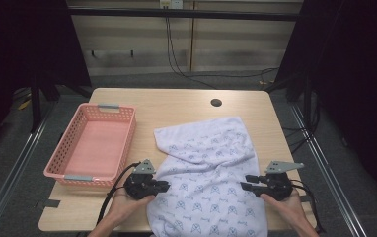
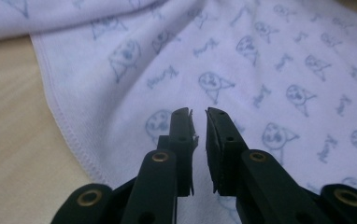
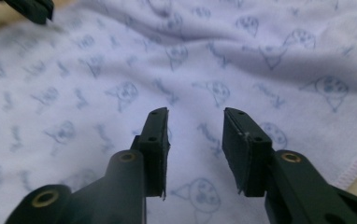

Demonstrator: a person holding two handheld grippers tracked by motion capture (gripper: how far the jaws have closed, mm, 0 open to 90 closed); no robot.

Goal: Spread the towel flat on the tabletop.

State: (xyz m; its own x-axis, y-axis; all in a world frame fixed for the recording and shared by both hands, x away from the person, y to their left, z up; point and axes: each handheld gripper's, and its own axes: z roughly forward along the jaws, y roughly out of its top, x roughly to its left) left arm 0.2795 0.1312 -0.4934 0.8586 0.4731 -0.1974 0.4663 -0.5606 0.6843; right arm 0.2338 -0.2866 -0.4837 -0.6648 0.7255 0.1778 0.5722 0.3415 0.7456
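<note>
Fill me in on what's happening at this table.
A person holds a two-jaw gripper in each hand over a white printed towel spread on the wooden table. The left gripper sits at the towel's left edge, jaws nearly together with nothing between them. The right gripper is at its right side, jaws apart over the cloth. Neither has hold of the towel yet. A pink basket stands empty to the left.

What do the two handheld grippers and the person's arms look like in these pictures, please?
Both the left gripper and the right gripper are black, each topped with a grey three-cornered plate and trailing a black cable. Close up, the jaws are flat black bars with brass-coloured rivets at their joints. The forearms entering from the bottom edge show no sleeves.
</note>
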